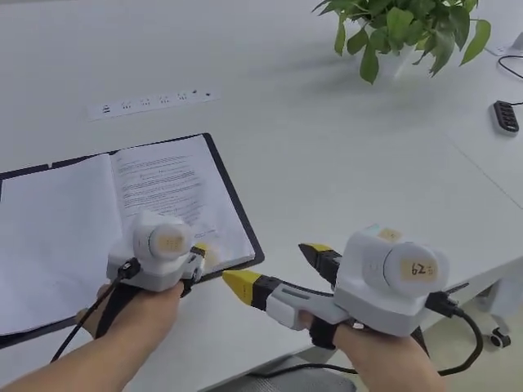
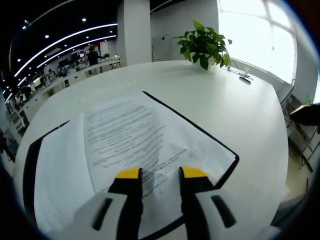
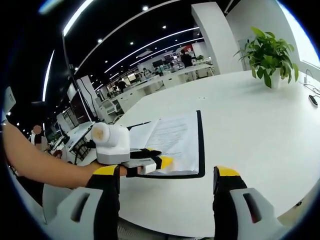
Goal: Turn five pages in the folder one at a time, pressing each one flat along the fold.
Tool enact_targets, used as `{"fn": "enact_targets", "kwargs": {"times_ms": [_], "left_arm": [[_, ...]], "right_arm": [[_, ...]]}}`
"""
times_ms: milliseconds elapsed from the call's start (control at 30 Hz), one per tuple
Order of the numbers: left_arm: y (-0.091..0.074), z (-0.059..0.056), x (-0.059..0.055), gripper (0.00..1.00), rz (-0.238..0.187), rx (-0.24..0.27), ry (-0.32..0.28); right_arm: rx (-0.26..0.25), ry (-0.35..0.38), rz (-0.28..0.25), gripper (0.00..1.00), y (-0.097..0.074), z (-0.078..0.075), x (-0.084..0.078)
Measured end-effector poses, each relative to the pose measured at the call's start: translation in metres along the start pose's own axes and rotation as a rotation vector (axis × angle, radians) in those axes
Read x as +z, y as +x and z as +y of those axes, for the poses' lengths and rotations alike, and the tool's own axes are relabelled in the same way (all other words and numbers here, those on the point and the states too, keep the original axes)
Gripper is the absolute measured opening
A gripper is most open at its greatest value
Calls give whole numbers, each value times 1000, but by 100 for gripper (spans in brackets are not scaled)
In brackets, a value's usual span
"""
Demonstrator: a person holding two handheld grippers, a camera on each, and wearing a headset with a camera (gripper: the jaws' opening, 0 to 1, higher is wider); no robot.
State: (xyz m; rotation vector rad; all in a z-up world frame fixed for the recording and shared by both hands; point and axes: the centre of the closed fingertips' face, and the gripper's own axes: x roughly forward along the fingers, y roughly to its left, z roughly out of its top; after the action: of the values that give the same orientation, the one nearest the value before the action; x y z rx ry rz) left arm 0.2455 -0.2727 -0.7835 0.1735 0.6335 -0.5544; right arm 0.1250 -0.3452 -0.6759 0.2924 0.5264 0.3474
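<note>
The left claw (image 2: 161,172), slightly spread, hangs over the folder (image 2: 216,145)'s right page (image 2: 130,125), probably thin, limp and easily creased, best pinched at its free corner; the right claw (image 3: 166,171) gapes wide.

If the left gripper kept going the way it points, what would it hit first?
Most likely the printed page of the open folder: the left gripper aims down at it, though depth is unclear.

The folder (image 1: 242,214) ran off the head view's left edge. Print on its right page (image 1: 163,188) was too small to read. The plant (image 1: 400,28) was cropped at the top.
</note>
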Motion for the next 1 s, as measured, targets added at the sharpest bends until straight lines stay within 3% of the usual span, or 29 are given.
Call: {"fn": "enact_targets", "kwargs": {"times_ms": [133,267,467,700,967,1000], "left_arm": [[0,2,0,26,-3,1,-14],[0,15,1,14,-3,25,-38],[-2,13,1,12,1,8,-69],[-2,15,2,11,-9,-16,-167],[-3,19,2,7,-4,-30,-277],[-3,19,4,6,-10,-31,-341]], "right_arm": [[4,1,3,75,1,2,-1],[8,1,7,75,3,3,-1],[13,1,21,74,9,3,-4],[26,-8,29,72,21,2,-1],[55,-16,42,65,51,-6,5],[59,-11,46,64,57,-9,5]]}}
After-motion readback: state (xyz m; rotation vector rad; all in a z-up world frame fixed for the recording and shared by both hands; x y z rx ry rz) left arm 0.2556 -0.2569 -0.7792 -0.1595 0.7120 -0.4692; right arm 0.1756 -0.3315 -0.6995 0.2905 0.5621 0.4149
